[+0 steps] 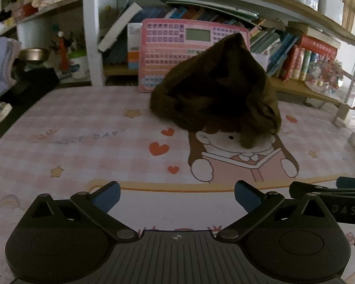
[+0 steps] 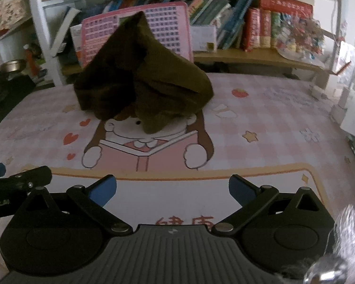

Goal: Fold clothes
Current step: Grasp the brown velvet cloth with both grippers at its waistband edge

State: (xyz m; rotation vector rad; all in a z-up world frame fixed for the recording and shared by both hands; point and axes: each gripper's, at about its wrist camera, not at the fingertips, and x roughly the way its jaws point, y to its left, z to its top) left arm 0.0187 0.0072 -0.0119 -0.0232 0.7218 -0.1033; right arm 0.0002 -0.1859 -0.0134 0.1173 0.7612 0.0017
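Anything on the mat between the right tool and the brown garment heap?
No objects. In the right wrist view, only the printed mat lies between the open right tool and the brown garment.

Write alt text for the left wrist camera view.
A dark olive garment sits bunched in a peaked heap on a pink cartoon desk mat, untouched. The left tongs are open in the foreground; bookshelves stand behind.

Both wrist cameras looked low and forward across the pink desk mat (image 1: pixel 87 146), side by side. Each saw the same olive garment (image 1: pixel 215 90) and the bookshelf (image 2: pixel 248 56) behind.
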